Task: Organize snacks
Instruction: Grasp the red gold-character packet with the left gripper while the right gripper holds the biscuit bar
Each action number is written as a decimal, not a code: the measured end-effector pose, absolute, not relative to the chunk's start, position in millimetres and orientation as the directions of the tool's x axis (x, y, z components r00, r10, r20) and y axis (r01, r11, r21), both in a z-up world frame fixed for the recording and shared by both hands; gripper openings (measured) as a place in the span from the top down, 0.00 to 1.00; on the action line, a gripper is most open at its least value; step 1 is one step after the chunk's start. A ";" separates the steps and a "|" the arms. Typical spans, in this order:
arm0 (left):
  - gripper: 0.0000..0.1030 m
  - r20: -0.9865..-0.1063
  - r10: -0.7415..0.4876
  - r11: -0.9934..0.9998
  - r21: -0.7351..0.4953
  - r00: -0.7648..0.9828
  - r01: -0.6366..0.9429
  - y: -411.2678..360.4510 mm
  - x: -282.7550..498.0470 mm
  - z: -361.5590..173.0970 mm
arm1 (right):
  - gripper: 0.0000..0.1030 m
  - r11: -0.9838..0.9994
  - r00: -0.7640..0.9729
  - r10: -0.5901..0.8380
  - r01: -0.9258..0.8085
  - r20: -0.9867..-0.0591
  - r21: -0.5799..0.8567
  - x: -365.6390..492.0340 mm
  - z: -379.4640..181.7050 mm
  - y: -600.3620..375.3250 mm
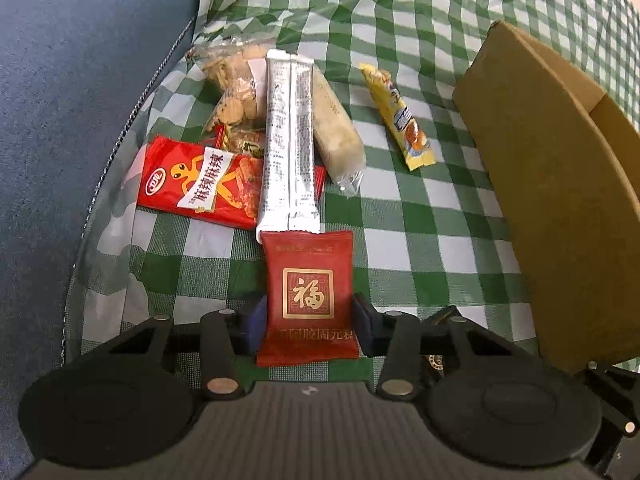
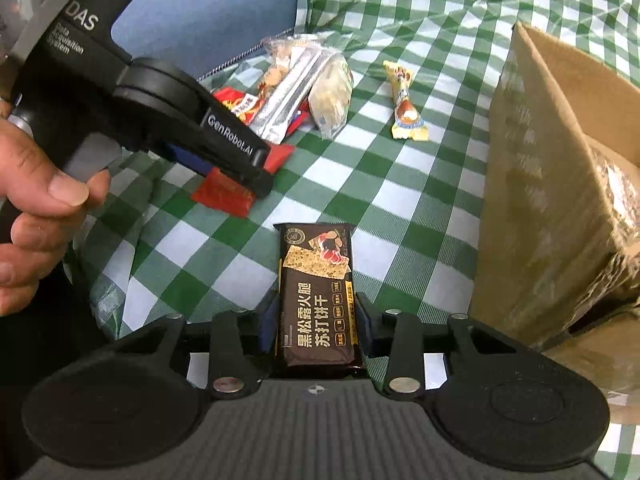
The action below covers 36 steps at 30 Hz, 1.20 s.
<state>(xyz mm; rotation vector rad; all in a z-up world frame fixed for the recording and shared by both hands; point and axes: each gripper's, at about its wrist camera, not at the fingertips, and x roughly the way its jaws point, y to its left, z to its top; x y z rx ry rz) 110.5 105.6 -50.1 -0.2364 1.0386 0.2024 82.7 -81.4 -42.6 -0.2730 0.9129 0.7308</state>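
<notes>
My left gripper is shut on a dark red snack packet with a gold square emblem, held just above the green checked cloth. In the right wrist view the left gripper and its red packet show at the left. My right gripper is shut on a dark brown cracker packet. A pile of snacks lies beyond: a red spicy snack bag, a silver stick pack, a clear biscuit bag, a pale rice bar. A yellow candy wrapper lies apart to the right.
An open cardboard box stands at the right, also in the right wrist view. A blue cushioned seat borders the cloth on the left. The person's hand holds the left gripper's handle.
</notes>
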 end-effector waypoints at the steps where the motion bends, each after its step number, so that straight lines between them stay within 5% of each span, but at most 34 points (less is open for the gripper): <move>1: 0.53 -0.865 0.045 0.955 -0.109 0.500 -0.275 106.7 109.4 -48.8 | 0.60 0.732 0.398 0.459 -0.677 -0.795 0.084 82.6 -42.1 -81.7; 8: 0.52 -0.876 -0.056 0.955 -0.186 0.479 -0.229 109.0 107.8 -50.9 | 0.60 0.738 0.394 0.445 -0.669 -0.804 0.081 84.0 -45.8 -81.0; 24: 0.50 -0.885 -0.043 0.966 -0.155 0.463 -0.206 103.4 111.2 -53.9 | 0.59 0.729 0.370 0.433 -0.679 -0.822 0.079 82.9 -50.4 -77.6; 27: 0.53 -0.884 -0.039 0.966 -0.153 0.465 -0.209 104.0 110.7 -53.3 | 0.60 0.729 0.372 0.434 -0.680 -0.821 0.077 82.5 -50.4 -78.0; 29: 0.67 -0.881 -0.038 0.963 -0.158 0.471 -0.217 105.7 110.2 -52.8 | 0.60 0.729 0.376 0.435 -0.681 -0.818 0.074 81.7 -50.0 -77.6; 32: 0.74 -0.874 -0.056 0.957 -0.185 0.483 -0.223 109.5 108.5 -51.2 | 0.60 0.728 0.384 0.439 -0.682 -0.812 0.071 80.6 -48.3 -78.2; 36: 0.73 -0.874 -0.061 0.953 -0.195 0.482 -0.232 109.6 107.1 -50.7 | 0.60 0.732 0.390 0.442 -0.677 -0.808 0.074 80.7 -46.8 -79.0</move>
